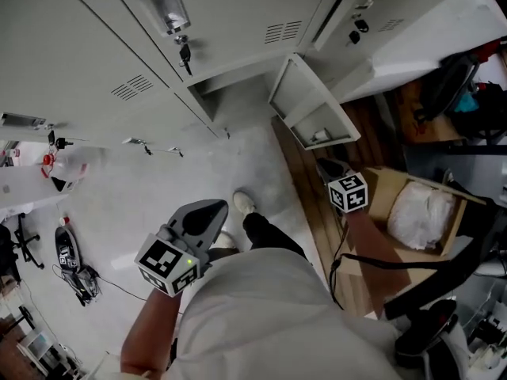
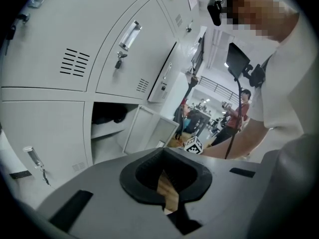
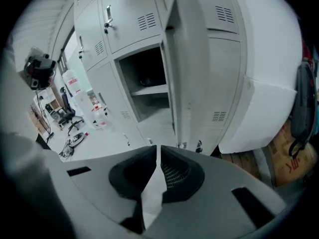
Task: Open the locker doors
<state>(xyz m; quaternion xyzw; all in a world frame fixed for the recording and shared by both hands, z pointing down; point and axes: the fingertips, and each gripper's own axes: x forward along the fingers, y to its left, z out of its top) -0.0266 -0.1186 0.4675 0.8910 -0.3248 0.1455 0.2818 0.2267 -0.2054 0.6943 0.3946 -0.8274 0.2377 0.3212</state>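
Well, my left gripper hangs close to my shoe. Its jaws are pressed together with nothing in them. My right gripper has its jaws almost together too, with just a thin slit, and it holds nothing. A little past it is the open locker door. The door stands tall, with its long side going up and down. It is swung out from the lockers, so its thin edge points at me. It is in front of my right gripper and not touching it. Left of the door is the open compartment with a shelf inside. Farther off, the upper door is closed.
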